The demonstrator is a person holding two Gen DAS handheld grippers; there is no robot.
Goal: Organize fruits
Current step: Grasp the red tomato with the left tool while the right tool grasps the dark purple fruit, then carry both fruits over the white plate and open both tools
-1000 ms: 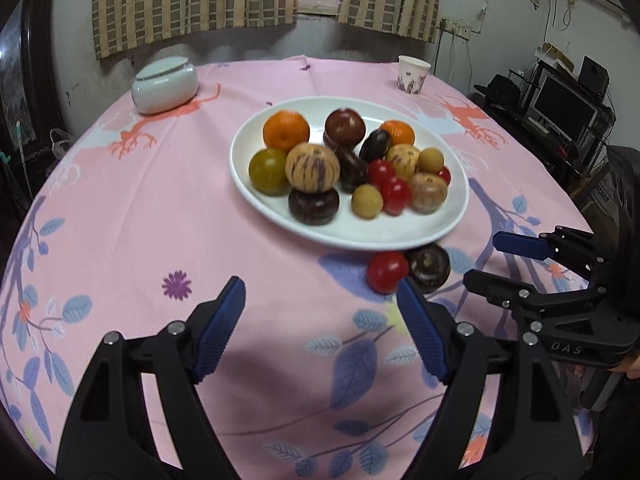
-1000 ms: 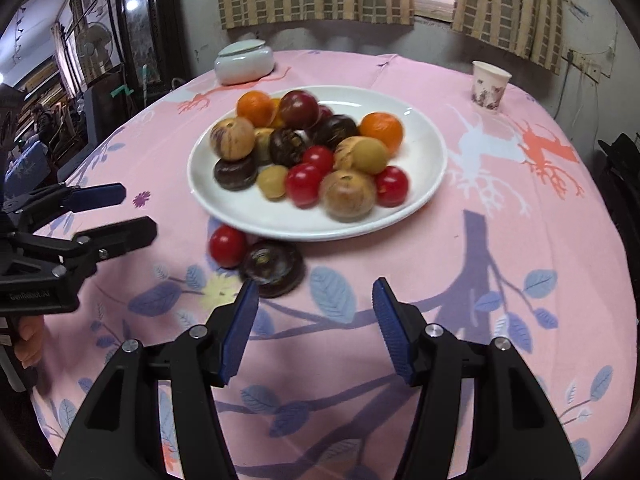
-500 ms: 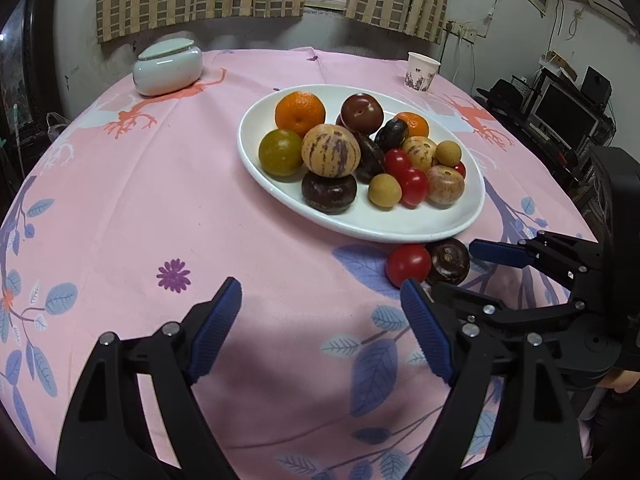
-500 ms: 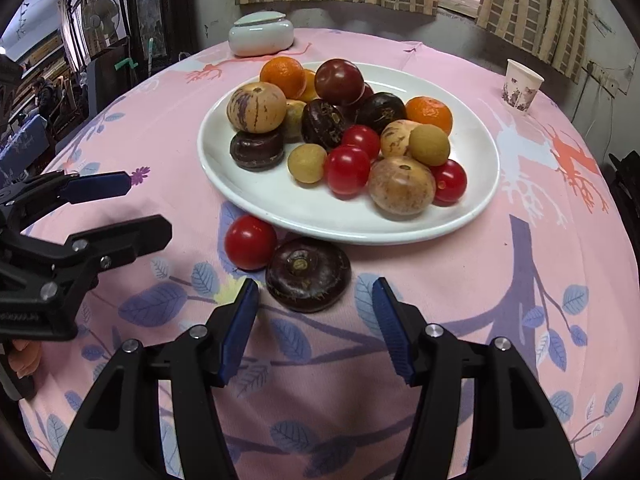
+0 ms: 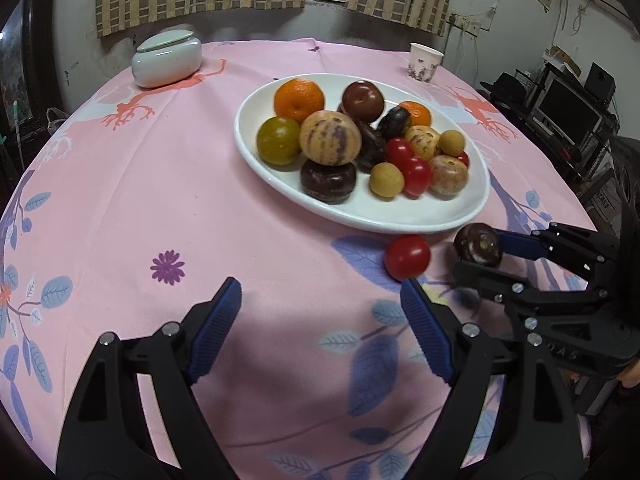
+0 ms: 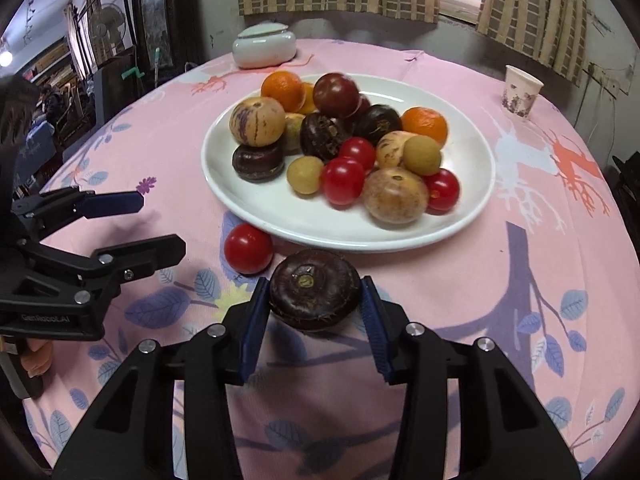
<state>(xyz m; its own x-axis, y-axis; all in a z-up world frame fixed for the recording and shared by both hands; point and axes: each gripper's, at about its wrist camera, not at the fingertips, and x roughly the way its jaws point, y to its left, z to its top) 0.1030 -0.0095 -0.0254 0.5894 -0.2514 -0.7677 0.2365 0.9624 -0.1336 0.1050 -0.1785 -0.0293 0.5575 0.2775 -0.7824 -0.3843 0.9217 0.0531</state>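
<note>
The right tongs [image 6: 314,300] are levelled low over the pink leaf-printed tablecloth [image 6: 520,300], clamped on the flat dark-brown round fruit [image 6: 314,290]. The left tongs [image 5: 320,316] are held apart above the cloth. The fruit's underside is hidden. A loose red cherry tomato [image 5: 407,257] lies just beyond the left tongs' right finger, beside the white oval fruit-filled plate [image 5: 420,220].

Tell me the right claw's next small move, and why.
Probably lift and carry forward to the white plate. The right claw looks shut on the dark brown fruit, just short of the plate's rim; the red tomato beside it stays for later.
</note>
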